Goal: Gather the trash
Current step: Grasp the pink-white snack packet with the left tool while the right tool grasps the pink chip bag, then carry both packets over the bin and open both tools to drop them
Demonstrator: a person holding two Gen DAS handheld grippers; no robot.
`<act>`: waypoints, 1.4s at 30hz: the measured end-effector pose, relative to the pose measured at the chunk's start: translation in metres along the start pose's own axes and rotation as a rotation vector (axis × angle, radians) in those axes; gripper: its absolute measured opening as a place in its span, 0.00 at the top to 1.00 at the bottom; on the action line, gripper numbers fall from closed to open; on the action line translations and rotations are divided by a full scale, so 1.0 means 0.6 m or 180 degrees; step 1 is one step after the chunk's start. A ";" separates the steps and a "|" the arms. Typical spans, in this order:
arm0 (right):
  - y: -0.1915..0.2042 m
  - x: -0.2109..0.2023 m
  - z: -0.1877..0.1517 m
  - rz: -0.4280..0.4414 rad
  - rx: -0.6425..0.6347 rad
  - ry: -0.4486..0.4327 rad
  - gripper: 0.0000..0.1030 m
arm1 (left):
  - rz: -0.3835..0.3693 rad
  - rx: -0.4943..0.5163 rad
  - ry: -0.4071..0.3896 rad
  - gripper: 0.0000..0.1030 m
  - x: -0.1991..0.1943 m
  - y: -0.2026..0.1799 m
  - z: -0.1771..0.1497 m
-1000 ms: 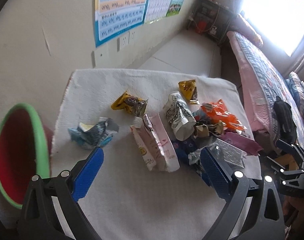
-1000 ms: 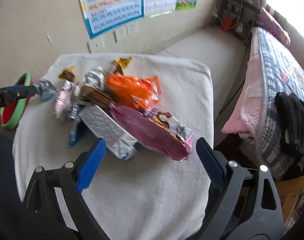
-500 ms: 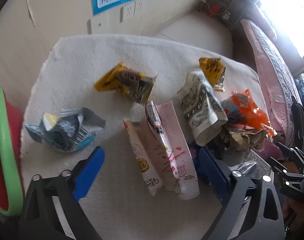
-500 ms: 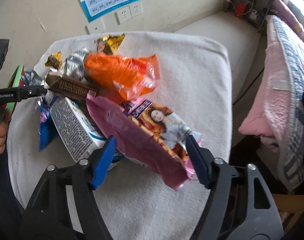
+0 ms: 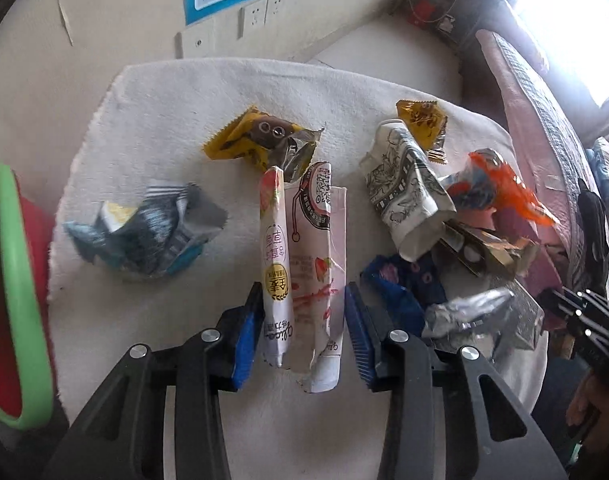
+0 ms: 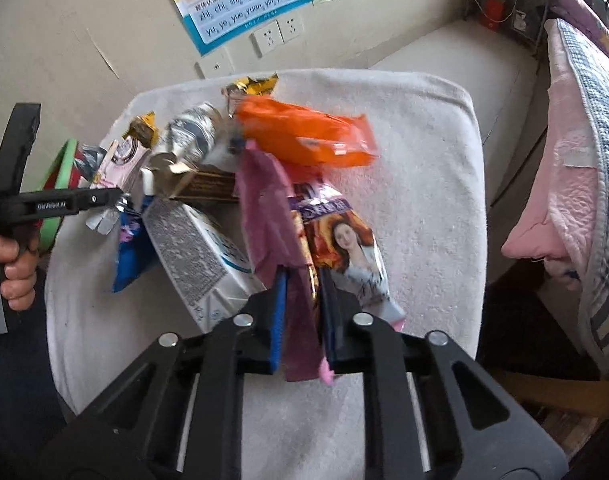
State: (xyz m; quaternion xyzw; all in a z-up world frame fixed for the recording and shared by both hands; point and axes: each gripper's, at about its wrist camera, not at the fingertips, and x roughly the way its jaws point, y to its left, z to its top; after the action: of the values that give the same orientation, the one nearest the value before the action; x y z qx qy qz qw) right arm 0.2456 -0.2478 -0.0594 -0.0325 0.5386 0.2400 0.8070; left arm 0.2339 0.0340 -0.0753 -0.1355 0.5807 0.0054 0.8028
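Wrappers lie scattered on a white towel-covered table (image 5: 164, 92). My left gripper (image 5: 303, 292) points down at a flattened pink-and-white carton (image 5: 316, 240). Its jaws are closing, and the blue pads touch both of the carton's long edges. My right gripper (image 6: 302, 276) is closing too, pinching the near end of a mauve wrapper (image 6: 264, 204) that rises from the pile. Beside that wrapper lie a packet with a woman's picture (image 6: 344, 240), an orange wrapper (image 6: 308, 136) and a white box (image 6: 200, 256). A red bin with a green rim (image 5: 8, 280) stands left of the table.
A crumpled blue-grey wrapper (image 5: 144, 232), a yellow wrapper (image 5: 248, 140) and a printed paper cup (image 5: 404, 184) lie around the carton. A bed with a pink quilt (image 6: 576, 160) runs along the right. The wall with a poster and sockets (image 6: 276, 32) is behind the table.
Both grippers have sunk toward the table. The left jaws came in from wide open to the carton's edges. The right jaws shut on the mauve wrapper.
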 end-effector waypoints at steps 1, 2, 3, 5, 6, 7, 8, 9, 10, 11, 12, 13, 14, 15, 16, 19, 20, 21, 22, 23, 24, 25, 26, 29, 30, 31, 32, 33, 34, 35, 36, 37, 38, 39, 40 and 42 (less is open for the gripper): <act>0.003 -0.007 0.001 -0.0001 0.0005 -0.0024 0.93 | 0.0014 0.0018 -0.0017 0.63 -0.007 0.000 -0.003; 0.005 -0.015 0.002 -0.0006 0.0011 -0.0048 0.93 | 0.0028 0.0041 -0.0037 0.63 -0.014 -0.002 -0.005; 0.007 -0.025 0.002 -0.0005 0.0019 -0.0086 0.93 | 0.0036 0.0061 -0.0059 0.63 -0.021 -0.002 -0.006; 0.014 -0.041 0.003 -0.0008 0.0023 -0.0126 0.93 | 0.0046 0.0112 -0.0125 0.63 -0.039 -0.007 -0.011; 0.018 -0.048 0.002 -0.0009 0.0024 -0.0145 0.93 | 0.0045 0.0125 -0.0145 0.63 -0.044 -0.008 -0.013; 0.021 -0.054 0.000 0.0015 0.0041 -0.0159 0.93 | 0.0037 0.0128 -0.0170 0.63 -0.052 -0.007 -0.016; 0.025 -0.060 0.000 0.0046 0.0060 -0.0173 0.93 | 0.0029 0.0126 -0.0194 0.63 -0.060 -0.006 -0.019; 0.031 -0.068 -0.001 0.0052 0.0060 -0.0193 0.93 | 0.0026 0.0132 -0.0221 0.63 -0.069 -0.005 -0.022; 0.038 -0.075 -0.003 0.0048 0.0046 -0.0219 0.93 | 0.0026 0.0139 -0.0239 0.63 -0.075 -0.004 -0.023; 0.045 -0.084 -0.006 0.0052 0.0037 -0.0247 0.93 | 0.0030 0.0153 -0.0272 0.63 -0.085 -0.003 -0.027; 0.052 -0.093 -0.007 0.0063 0.0030 -0.0278 0.93 | 0.0036 0.0163 -0.0297 0.63 -0.092 -0.001 -0.032; 0.060 -0.101 -0.010 0.0069 0.0020 -0.0307 0.93 | 0.0044 0.0178 -0.0330 0.63 -0.102 0.000 -0.037; 0.068 -0.108 -0.009 0.0077 0.0004 -0.0333 0.93 | 0.0055 0.0191 -0.0363 0.63 -0.111 0.001 -0.040; 0.078 -0.115 -0.009 0.0086 -0.0017 -0.0364 0.93 | 0.0069 0.0200 -0.0393 0.63 -0.120 0.002 -0.044; 0.089 -0.122 -0.008 0.0090 -0.0040 -0.0392 0.93 | 0.0086 0.0210 -0.0434 0.63 -0.131 0.005 -0.049; 0.123 -0.140 -0.004 0.0116 -0.0117 -0.0484 0.93 | 0.0112 0.0202 -0.0534 0.63 -0.161 0.020 -0.063; 0.135 -0.146 -0.003 0.0124 -0.0151 -0.0511 0.93 | 0.0124 0.0189 -0.0569 0.63 -0.171 0.027 -0.068; 0.148 -0.150 -0.001 0.0131 -0.0183 -0.0540 0.93 | 0.0132 0.0177 -0.0591 0.63 -0.178 0.033 -0.071; 0.159 -0.155 0.001 0.0137 -0.0206 -0.0565 0.93 | 0.0138 0.0149 -0.0627 0.63 -0.191 0.044 -0.077; 0.170 -0.160 0.002 0.0148 -0.0229 -0.0591 0.93 | 0.0143 0.0133 -0.0650 0.63 -0.198 0.050 -0.081; 0.182 -0.164 0.004 0.0160 -0.0249 -0.0617 0.93 | 0.0155 0.0109 -0.0686 0.63 -0.209 0.060 -0.086; 0.194 -0.167 0.007 0.0172 -0.0267 -0.0638 0.93 | 0.0166 0.0090 -0.0712 0.63 -0.218 0.070 -0.090; 0.206 -0.169 0.010 0.0181 -0.0285 -0.0660 0.93 | 0.0172 0.0075 -0.0727 0.63 -0.223 0.075 -0.092; 0.240 -0.178 0.019 0.0214 -0.0330 -0.0729 0.93 | 0.0200 0.0004 -0.0813 0.63 -0.249 0.102 -0.101; 0.251 -0.180 0.023 0.0229 -0.0350 -0.0747 0.93 | 0.0206 -0.0016 -0.0840 0.63 -0.256 0.110 -0.103; 0.263 -0.182 0.026 0.0241 -0.0373 -0.0762 0.93 | 0.0212 -0.0042 -0.0872 0.63 -0.265 0.119 -0.105; 0.277 -0.184 0.031 0.0255 -0.0395 -0.0774 0.93 | 0.0216 -0.0068 -0.0903 0.63 -0.273 0.128 -0.107; 0.290 -0.185 0.035 0.0276 -0.0420 -0.0785 0.93 | 0.0219 -0.0090 -0.0928 0.63 -0.278 0.134 -0.109; 0.302 -0.185 0.040 0.0289 -0.0445 -0.0796 0.93 | 0.0223 -0.0123 -0.0966 0.63 -0.287 0.144 -0.111; 0.315 -0.185 0.045 0.0296 -0.0476 -0.0807 0.93 | 0.0222 -0.0149 -0.0992 0.63 -0.293 0.153 -0.112; 0.330 -0.185 0.050 0.0305 -0.0508 -0.0815 0.93 | 0.0221 -0.0165 -0.1007 0.63 -0.296 0.157 -0.114; 0.342 -0.184 0.055 0.0319 -0.0533 -0.0819 0.93 | 0.0222 -0.0197 -0.1035 0.63 -0.303 0.169 -0.117; 0.356 -0.182 0.061 0.0339 -0.0569 -0.0819 0.93 | 0.0225 -0.0214 -0.1049 0.63 -0.307 0.176 -0.118; 0.369 -0.179 0.066 0.0351 -0.0602 -0.0817 0.93 | 0.0230 -0.0232 -0.1062 0.63 -0.309 0.183 -0.119; 0.382 -0.177 0.070 0.0367 -0.0633 -0.0816 0.93 | 0.0235 -0.0257 -0.1073 0.63 -0.312 0.193 -0.120; 0.407 -0.170 0.079 0.0405 -0.0690 -0.0811 0.93 | 0.0245 -0.0304 -0.1089 0.63 -0.317 0.211 -0.124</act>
State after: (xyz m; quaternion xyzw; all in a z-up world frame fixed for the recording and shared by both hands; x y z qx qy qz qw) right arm 0.1516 -0.0535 0.1011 -0.0546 0.4040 0.3495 0.8436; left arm 0.0816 0.1678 0.0543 -0.1482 0.4395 0.0867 0.8817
